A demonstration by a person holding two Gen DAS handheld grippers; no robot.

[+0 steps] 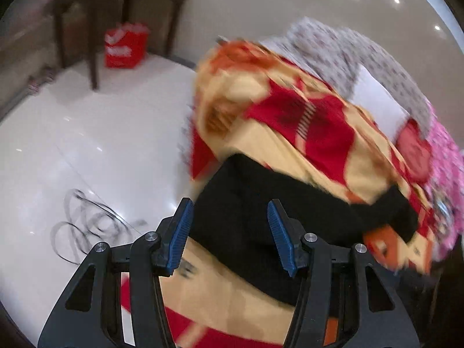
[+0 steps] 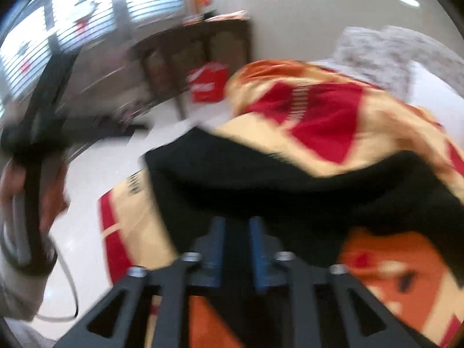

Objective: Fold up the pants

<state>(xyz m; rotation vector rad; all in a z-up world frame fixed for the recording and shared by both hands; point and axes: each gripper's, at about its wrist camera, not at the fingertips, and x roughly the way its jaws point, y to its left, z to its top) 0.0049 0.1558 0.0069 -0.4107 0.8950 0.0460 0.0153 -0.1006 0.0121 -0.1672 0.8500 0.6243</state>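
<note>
The black pants lie folded across a bed covered by a red, yellow and orange blanket. My left gripper is open, its blue pads held apart just above the near edge of the pants and holding nothing. In the blurred right wrist view the pants stretch across the blanket. My right gripper has its blue pads close together with black cloth between them.
A dark wooden table and a red bag stand on the white tiled floor to the left. Black cables lie on the floor. A patterned grey cloth and pink fabric lie on the far bed. My left hand shows at left.
</note>
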